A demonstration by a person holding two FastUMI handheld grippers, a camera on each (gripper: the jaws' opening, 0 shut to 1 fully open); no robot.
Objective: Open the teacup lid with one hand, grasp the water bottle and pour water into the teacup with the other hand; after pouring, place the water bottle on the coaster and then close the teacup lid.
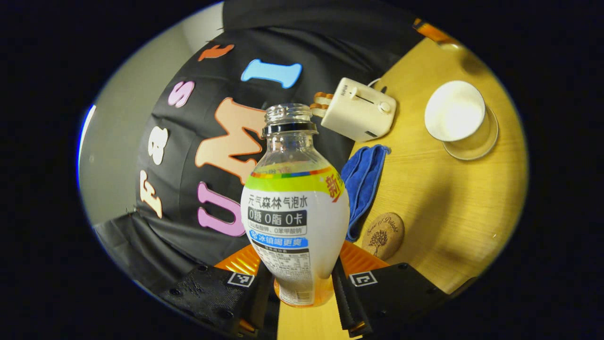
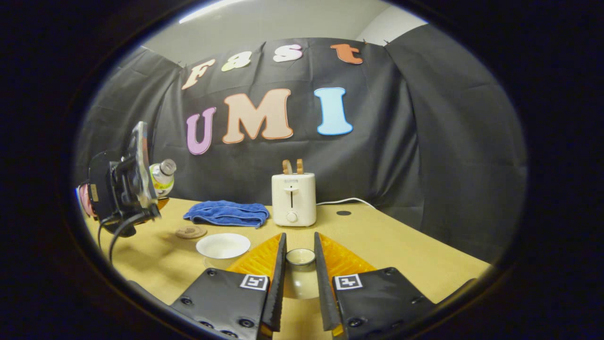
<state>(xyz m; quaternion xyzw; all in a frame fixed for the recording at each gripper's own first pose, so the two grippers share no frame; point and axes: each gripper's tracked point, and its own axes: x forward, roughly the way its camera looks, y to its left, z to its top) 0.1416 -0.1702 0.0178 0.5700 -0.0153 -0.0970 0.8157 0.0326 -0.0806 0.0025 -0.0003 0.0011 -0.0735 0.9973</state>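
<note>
A clear water bottle [image 1: 295,208] with a white and green label and no cap stands between the fingers of my left gripper [image 1: 302,283], which is shut on its lower body above the table. The white teacup [image 1: 454,116] sits open at the upper right on a glass saucer; a round wooden coaster [image 1: 383,234] lies nearer. My right gripper [image 2: 300,245] is shut on the white teacup lid [image 2: 300,271], held above the table. In the right gripper view, the open teacup [image 2: 222,245] is left of the fingers, the coaster [image 2: 190,231] lies beyond, and the left gripper [image 2: 123,189] holds the bottle [image 2: 163,175] aloft at the far left.
A cream toaster [image 2: 293,198] with its cord stands at the back of the wooden table [image 2: 401,250]. A folded blue towel [image 2: 226,213] lies left of it, behind the coaster. The black cloth wall closes off the back and sides.
</note>
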